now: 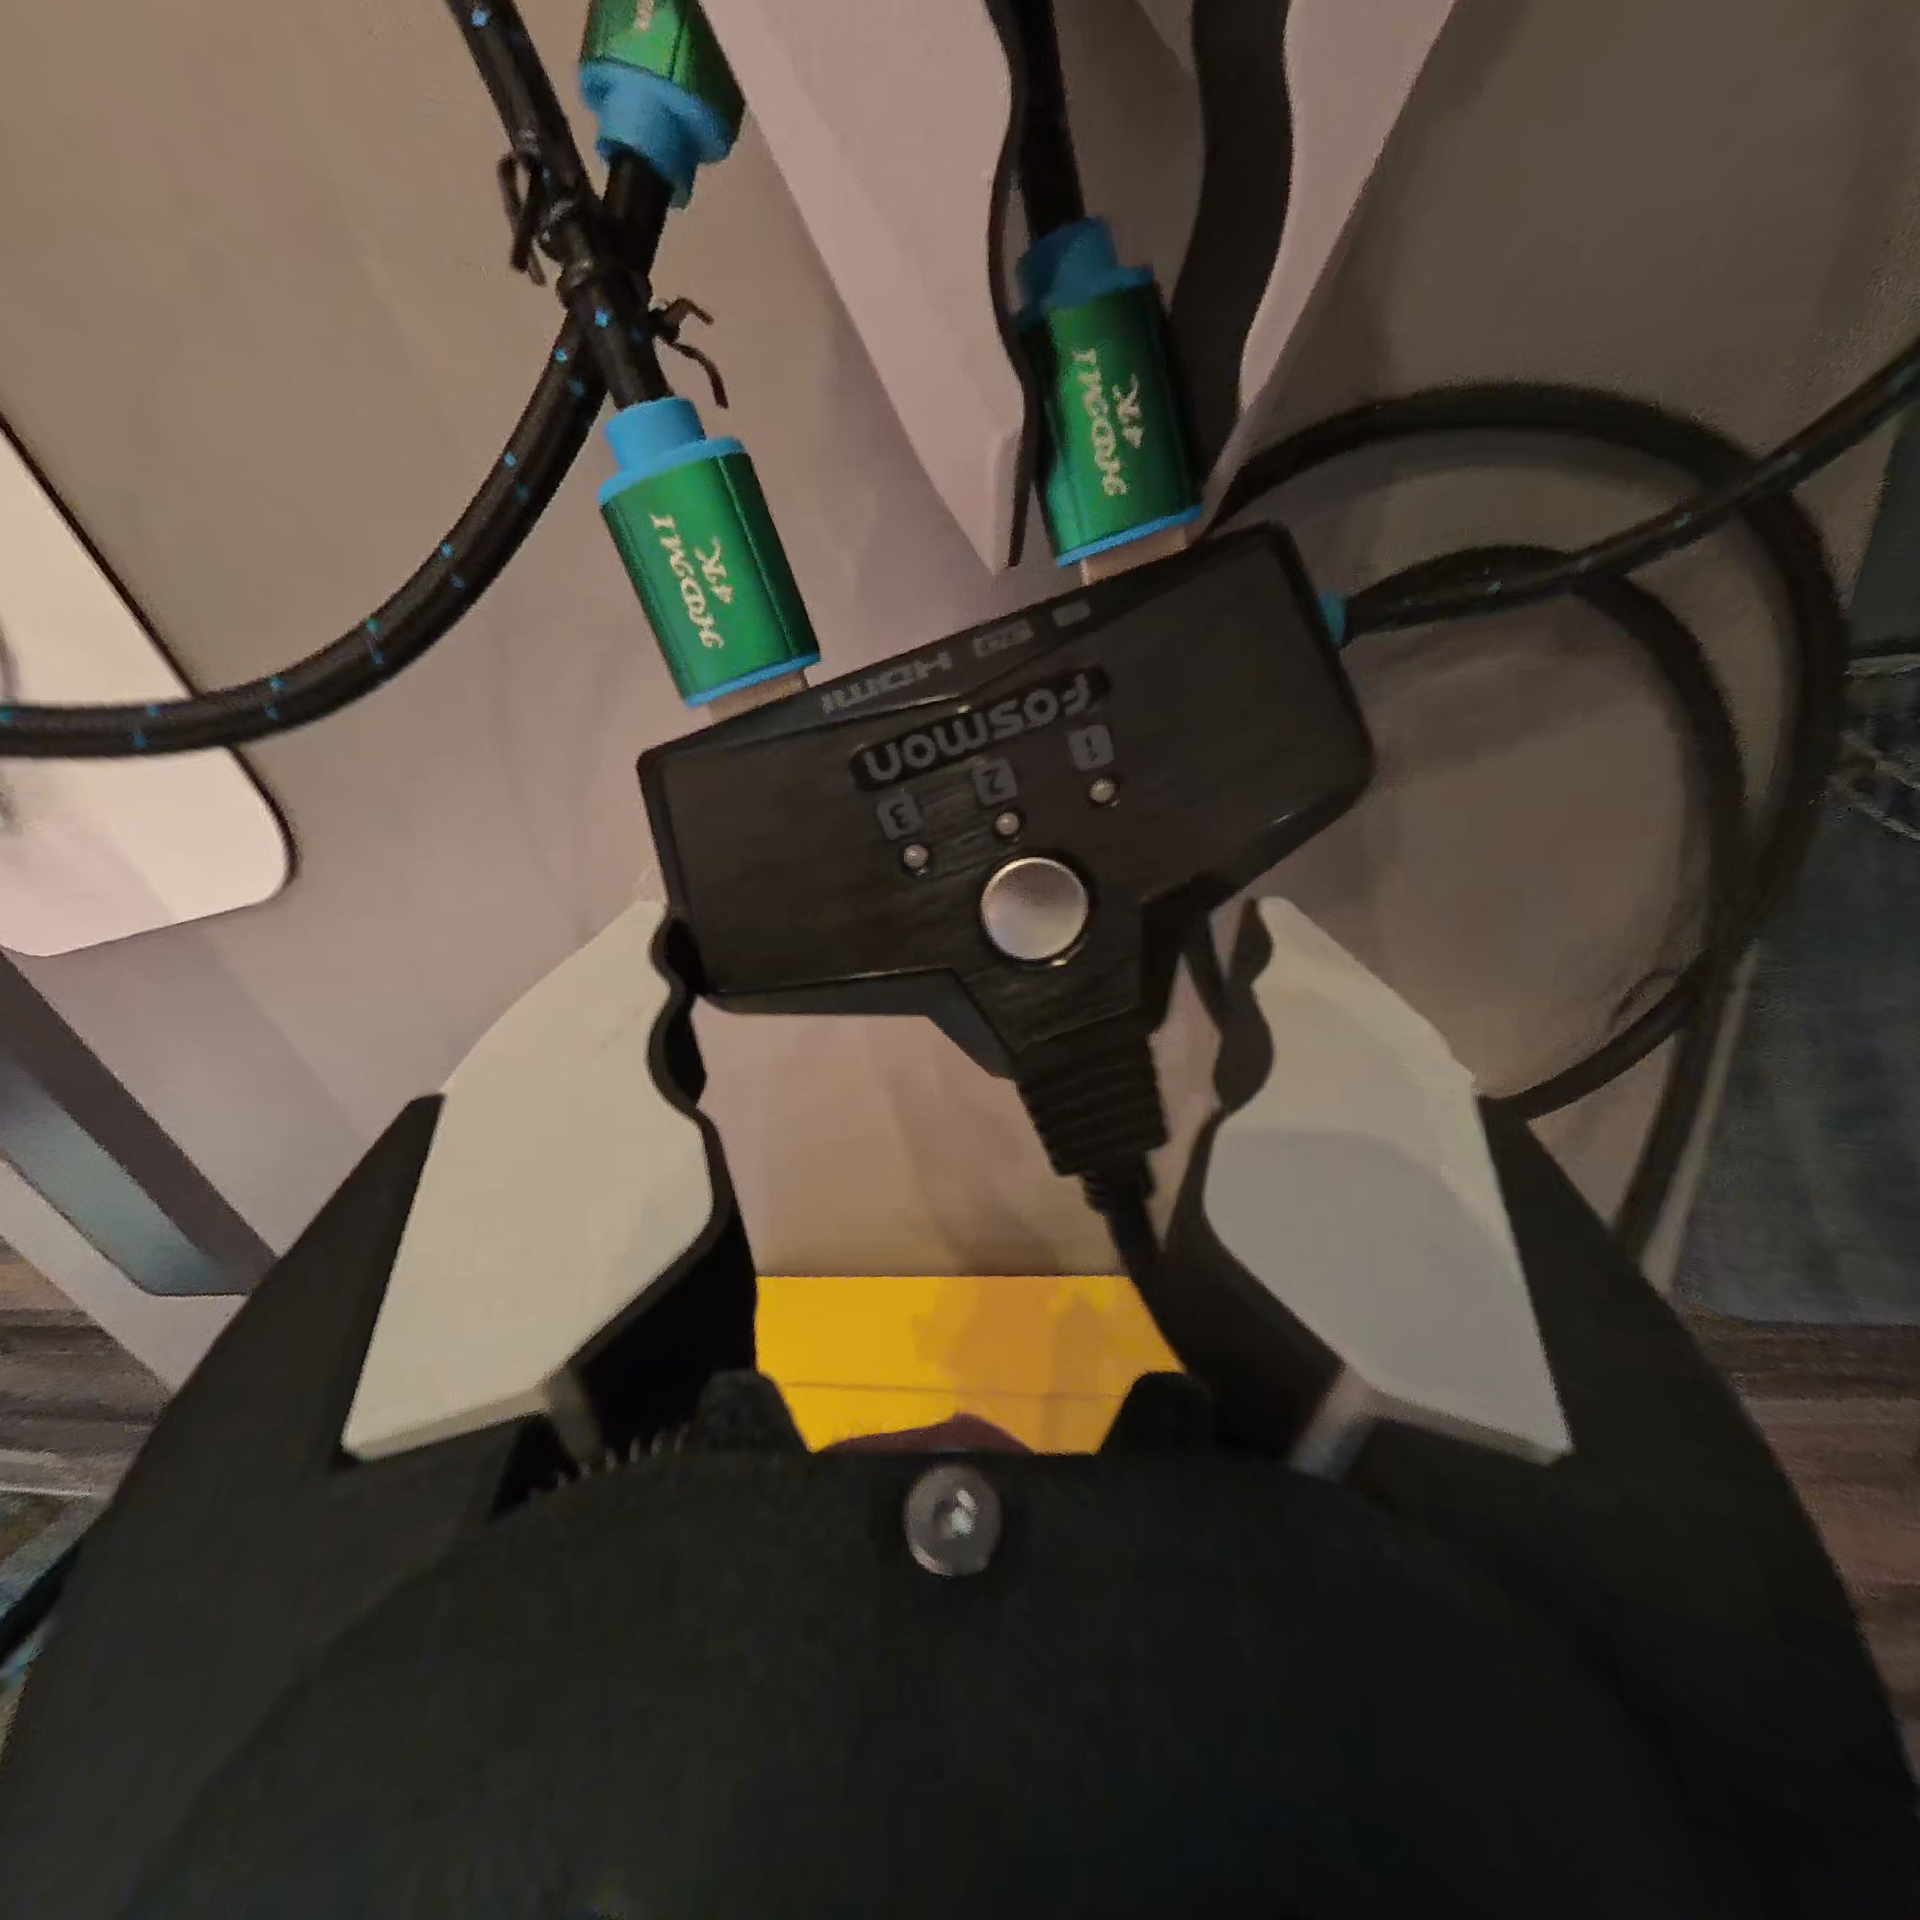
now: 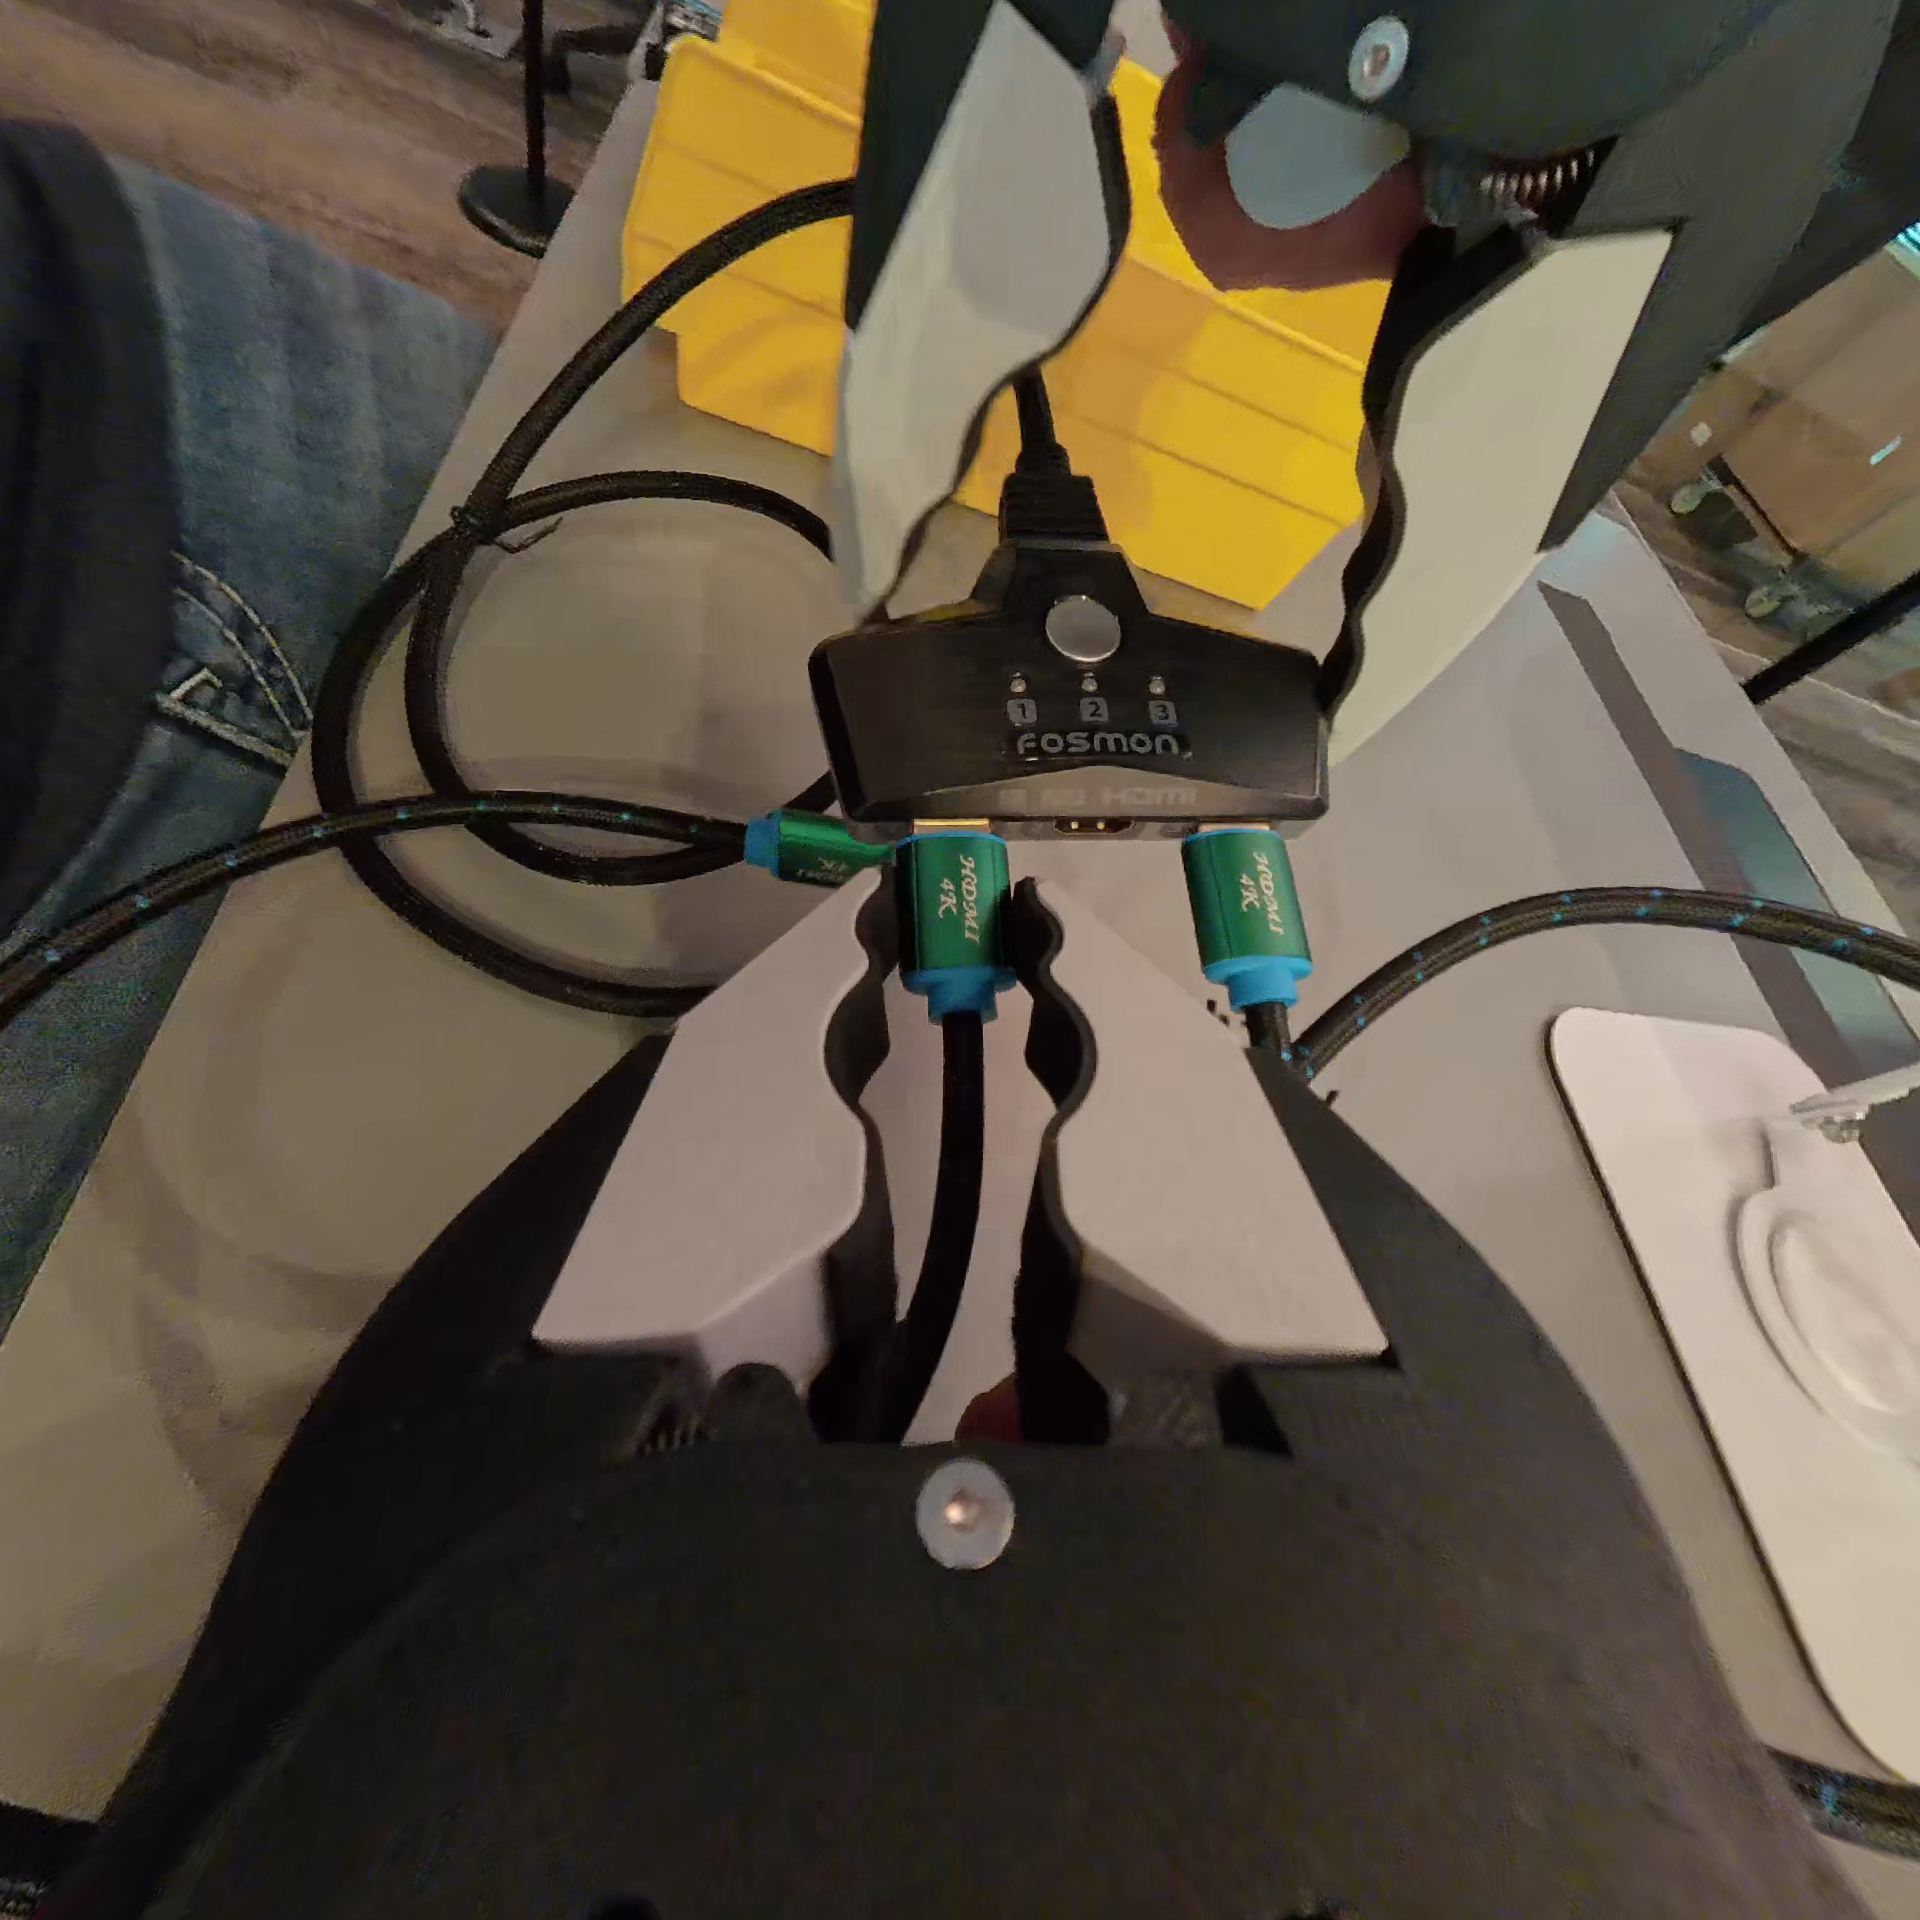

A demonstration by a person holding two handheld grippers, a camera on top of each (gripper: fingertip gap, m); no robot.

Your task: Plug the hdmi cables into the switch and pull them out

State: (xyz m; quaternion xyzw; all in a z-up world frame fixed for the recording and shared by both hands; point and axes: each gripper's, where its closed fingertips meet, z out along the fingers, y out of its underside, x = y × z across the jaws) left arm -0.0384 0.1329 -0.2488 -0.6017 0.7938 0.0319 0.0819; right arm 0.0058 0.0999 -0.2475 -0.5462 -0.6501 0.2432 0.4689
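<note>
A black HDMI switch (image 2: 1070,727) lies flat on the grey tabletop (image 2: 312,1143), a round silver button (image 2: 1083,629) on its top and its own black lead (image 2: 1039,436) running off toward a yellow bin (image 2: 1226,416) at the far side. The left gripper (image 1: 961,935) comes in from that far side, its white fingers (image 1: 582,1122) spread wide on either side of the switch's narrow end; the left finger's tip sits right against the switch's corner, while the other stands clear, so its jaws are apart and clamp nothing. Facing it, the right gripper (image 2: 951,914) has its jaws drawn close around a green plug with a blue collar (image 2: 951,914) that is seated in the left-hand port on the near edge of the switch; whether the pads actually press the plug is hard to tell. A second green plug (image 2: 1242,914) sits in the right-hand port, and the middle port (image 2: 1091,828) between them is open. A third green plug (image 2: 816,847) lies just beside the switch's left end, with its braided black cable (image 2: 364,826) trailing left across the table. A white pad (image 2: 1714,1299) lies at the right.
</note>
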